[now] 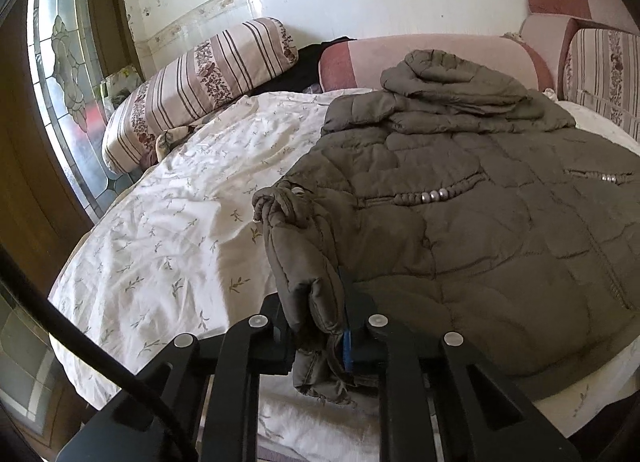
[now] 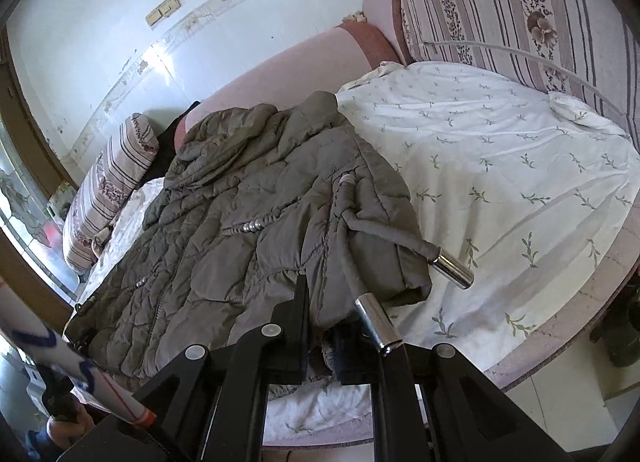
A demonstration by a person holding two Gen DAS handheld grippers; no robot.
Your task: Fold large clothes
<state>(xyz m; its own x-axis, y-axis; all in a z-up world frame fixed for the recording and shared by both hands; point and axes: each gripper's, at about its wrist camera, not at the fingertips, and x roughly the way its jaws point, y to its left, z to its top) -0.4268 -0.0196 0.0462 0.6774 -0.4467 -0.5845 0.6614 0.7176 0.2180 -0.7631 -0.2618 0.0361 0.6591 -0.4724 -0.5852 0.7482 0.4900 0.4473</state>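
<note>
At the bottom centre of the left wrist view, the black two-finger left gripper (image 1: 320, 326) has its jaws pressed together on a bunched fold at the near hem of the olive-green quilted padded jacket (image 1: 480, 222), the pinched cloth standing up between the fingers. In the right wrist view the black right gripper (image 2: 324, 322) likewise pinches the jacket's near edge at the bottom centre of the frame, jaws clamped on the fabric. Two grey fabric drawcords tipped with shiny metal cylinders (image 2: 452, 268) trail off the jacket's lower right corner, one tip lying on the sheet and the other resting against the right gripper. The jacket lies spread flat on the white bedsheet printed with small green sprigs (image 1: 168, 222), its hood (image 1: 452, 78) folded down over the far end. Beyond it, in the upper left of the left wrist view, a striped floral bolster cushion (image 1: 200, 86) leans beside a pink padded headboard (image 1: 420, 58), under a white tiled wall (image 1: 360, 2).
</note>
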